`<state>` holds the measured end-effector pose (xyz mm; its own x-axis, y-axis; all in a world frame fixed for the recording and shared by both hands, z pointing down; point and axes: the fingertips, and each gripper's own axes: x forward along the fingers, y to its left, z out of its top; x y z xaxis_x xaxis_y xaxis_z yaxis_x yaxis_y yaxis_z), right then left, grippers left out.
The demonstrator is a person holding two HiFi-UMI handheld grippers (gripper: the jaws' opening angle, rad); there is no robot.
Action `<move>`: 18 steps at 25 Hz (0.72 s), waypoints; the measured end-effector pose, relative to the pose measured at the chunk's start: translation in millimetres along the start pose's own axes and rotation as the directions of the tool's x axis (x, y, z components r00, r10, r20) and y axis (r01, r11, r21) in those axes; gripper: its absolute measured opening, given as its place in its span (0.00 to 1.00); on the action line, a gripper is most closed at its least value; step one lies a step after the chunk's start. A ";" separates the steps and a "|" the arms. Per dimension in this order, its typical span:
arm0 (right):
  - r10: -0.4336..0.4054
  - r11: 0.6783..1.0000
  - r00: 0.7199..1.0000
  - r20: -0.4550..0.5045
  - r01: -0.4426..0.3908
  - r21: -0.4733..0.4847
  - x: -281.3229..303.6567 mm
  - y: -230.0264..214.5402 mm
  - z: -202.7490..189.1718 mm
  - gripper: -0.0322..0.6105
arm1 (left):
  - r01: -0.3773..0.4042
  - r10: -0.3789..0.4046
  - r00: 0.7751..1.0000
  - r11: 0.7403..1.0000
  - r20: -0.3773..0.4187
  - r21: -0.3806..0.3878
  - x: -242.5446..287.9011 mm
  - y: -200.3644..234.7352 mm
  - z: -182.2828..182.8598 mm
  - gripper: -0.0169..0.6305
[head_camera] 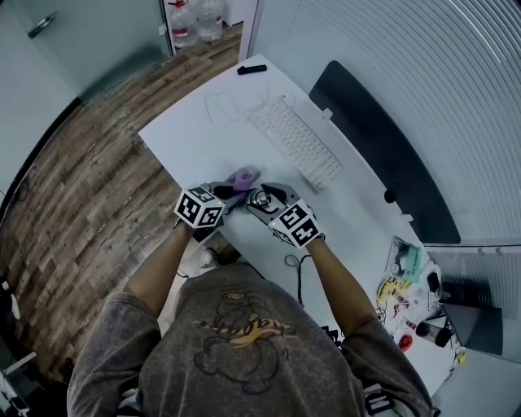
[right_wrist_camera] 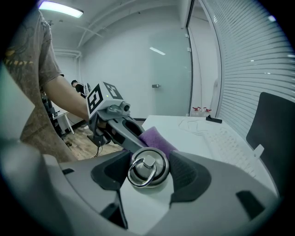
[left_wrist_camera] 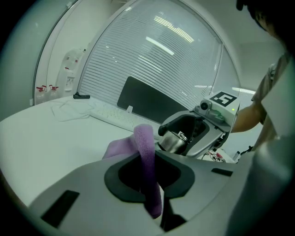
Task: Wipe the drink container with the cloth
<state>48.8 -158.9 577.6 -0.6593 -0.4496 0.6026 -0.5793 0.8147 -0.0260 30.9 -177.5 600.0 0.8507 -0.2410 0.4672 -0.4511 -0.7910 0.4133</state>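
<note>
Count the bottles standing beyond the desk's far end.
2, side by side at the head view's top edge: one bottle toward the picture's left, a second bottle right beside it. Others may be hidden beyond the frame.

One cloth, one drink container, one keyboard, two grippers

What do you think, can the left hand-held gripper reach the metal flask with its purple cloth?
Probably yes. The left hand-held gripper is shut on the purple cloth, whose free end sits right beside the metal flask held in the right hand-held gripper, with nothing between them.
</note>
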 end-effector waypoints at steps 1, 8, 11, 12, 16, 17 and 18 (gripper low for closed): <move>0.000 1.000 1.000 0.000 0.000 0.003 0.0 0.0 0.0 0.47 | 0.017 -0.017 1.000 1.000 -0.001 -0.006 -0.5 -1.5 -0.4 0.11; 0.000 0.999 1.000 -0.003 0.000 0.032 2.8 -3.4 0.5 0.47 | 0.068 -0.068 0.998 0.997 -0.009 -0.026 -7.2 -9.9 -6.2 0.11; -0.008 0.998 1.000 -0.002 0.008 0.056 3.2 -5.4 1.0 0.47 | 0.062 -0.062 0.998 0.997 0.013 -0.038 -11.0 -16.2 -10.9 0.11; -0.011 0.998 1.000 -0.002 0.011 0.061 3.4 -5.7 1.2 0.47 | 0.060 -0.058 0.998 0.997 0.024 -0.045 -12.3 -19.0 -12.5 0.11; -0.018 0.996 1.000 -0.007 0.018 0.084 4.9 -8.4 1.3 0.47 | 0.081 -0.074 0.995 0.992 0.070 -0.097 -14.3 -33.5 -21.3 0.11; -0.016 0.997 1.000 -0.011 0.017 0.081 4.9 -8.1 1.3 0.47 | 0.088 -0.078 0.993 0.989 0.083 -0.118 -14.1 -37.0 -23.3 0.11; -0.014 0.997 1.000 -0.016 0.015 0.075 4.8 -7.1 1.0 0.47 | 0.091 -0.078 0.992 0.986 0.098 -0.139 -13.9 -39.7 -24.9 0.11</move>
<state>49.3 -167.3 579.9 -0.6431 -0.4552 0.6158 -0.6238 0.7778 -0.0766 30.2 -128.8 596.6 0.9057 -0.2327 0.3543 -0.4046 -0.7236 0.5591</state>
